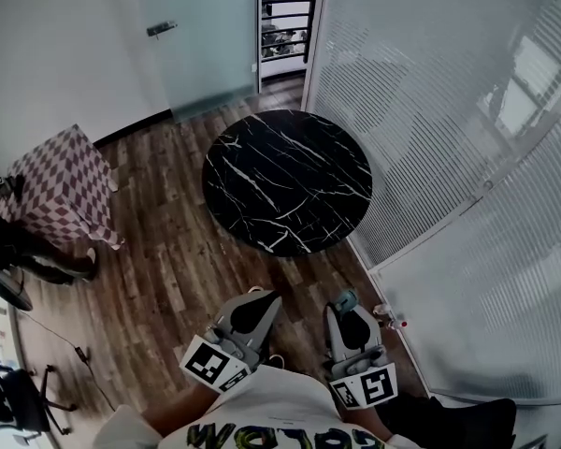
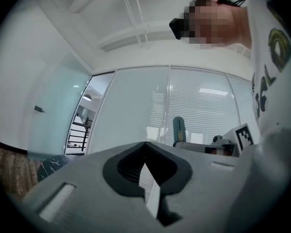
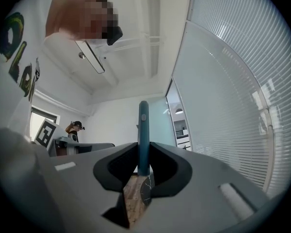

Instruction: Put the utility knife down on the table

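The teal utility knife (image 1: 344, 299) stands upright between the jaws of my right gripper (image 1: 348, 311), which is shut on its lower end. In the right gripper view the knife (image 3: 143, 130) rises out of the gripper (image 3: 143, 168) against the far wall. My left gripper (image 1: 258, 296) is held beside it, close to my body, its jaws together with nothing between them. The left gripper view shows only a thin slit at the gripper (image 2: 148, 179), and the knife (image 2: 178, 129) off to the right. The round black marble table (image 1: 287, 181) lies ahead of both grippers.
A checkered cube seat (image 1: 64, 187) stands on the wooden floor at the left. A glass wall with blinds (image 1: 449, 157) runs along the right, close to the table. A person (image 3: 76, 126) stands at the far left, and an office chair base (image 1: 19, 396) is at the lower left.
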